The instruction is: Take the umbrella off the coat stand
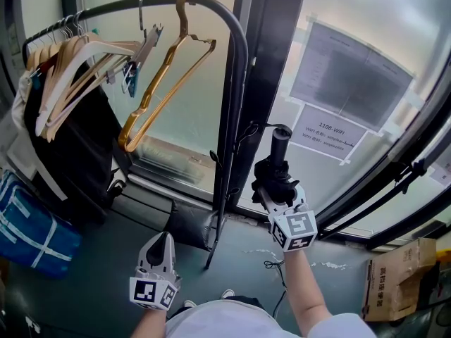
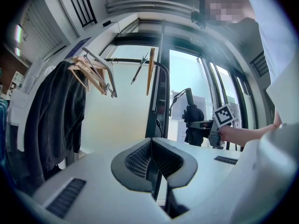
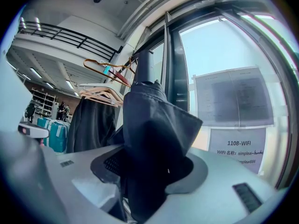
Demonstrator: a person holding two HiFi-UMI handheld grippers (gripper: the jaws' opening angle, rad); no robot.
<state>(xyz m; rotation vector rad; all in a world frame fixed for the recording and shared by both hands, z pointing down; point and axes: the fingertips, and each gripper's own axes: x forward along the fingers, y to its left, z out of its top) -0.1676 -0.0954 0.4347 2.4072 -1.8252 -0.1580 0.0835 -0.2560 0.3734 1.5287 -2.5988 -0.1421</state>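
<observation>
Currently right gripper (image 1: 273,187) level, jaws clamping folded umbrella (image 1: 280,145).

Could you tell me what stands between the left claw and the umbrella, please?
The clothes rail's black upright post stands between them, in the head view.

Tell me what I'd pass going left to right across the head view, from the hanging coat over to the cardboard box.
dark coat → gold hanger → coat stand post → umbrella → WiFi notice → cardboard box
</observation>
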